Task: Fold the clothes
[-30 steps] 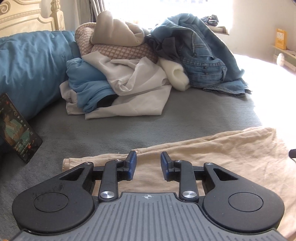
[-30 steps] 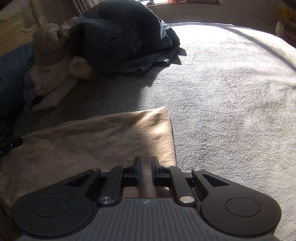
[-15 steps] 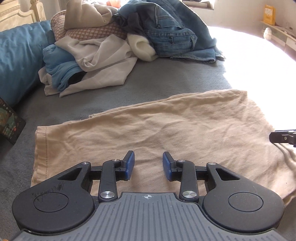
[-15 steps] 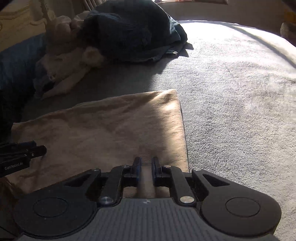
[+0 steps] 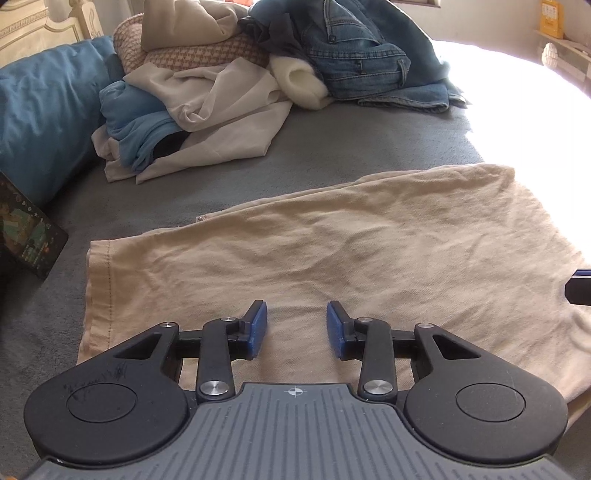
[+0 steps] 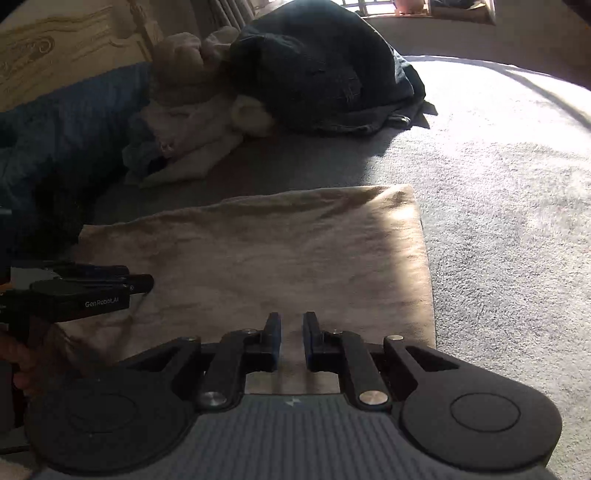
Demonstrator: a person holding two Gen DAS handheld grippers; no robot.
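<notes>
Over the beige garment [image 5: 332, 251], left tool [image 5: 295, 328] is opening, empty; right tool [image 6: 291, 341] slightly parted, empty.

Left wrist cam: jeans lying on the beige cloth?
No. The jeans sit in the far pile, with bare grey blanket between them and the beige cloth.

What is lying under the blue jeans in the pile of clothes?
Under the blue jeans, at their left edge, a white fleecy garment and a dark one stick out. Whatever else lies beneath is covered by the denim.
</notes>
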